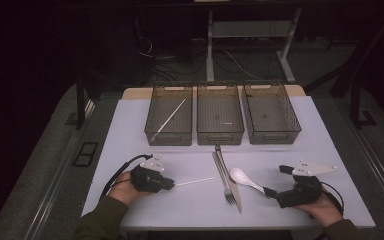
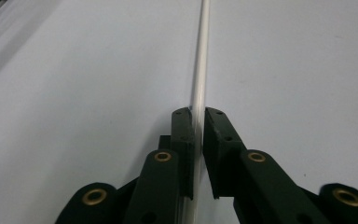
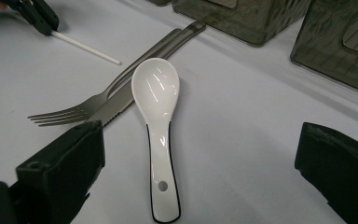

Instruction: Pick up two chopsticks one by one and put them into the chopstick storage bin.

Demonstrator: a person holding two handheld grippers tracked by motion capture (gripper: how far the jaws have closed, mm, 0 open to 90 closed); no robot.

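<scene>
A thin white chopstick (image 1: pixel 195 181) lies level on the white table, its left end between the pads of my left gripper (image 1: pixel 170 184). In the left gripper view the chopstick (image 2: pixel 200 56) runs straight ahead from my left gripper (image 2: pixel 199 112), whose jaws are closed on it. A white ceramic spoon (image 1: pixel 242 176) lies right of centre, bowl up. My right gripper (image 1: pixel 272 192) stands open at the spoon's handle end. In the right gripper view the spoon (image 3: pixel 156 88) lies between the wide-apart jaws of my right gripper (image 3: pixel 196 135), untouched.
A metal fork (image 1: pixel 225 175) and a knife (image 1: pixel 234 192) lie side by side just left of the spoon. Three dark mesh bins stand in a row at the back: left (image 1: pixel 169 141), holding another white chopstick (image 1: pixel 170 120), middle (image 1: pixel 220 141), right (image 1: pixel 272 141).
</scene>
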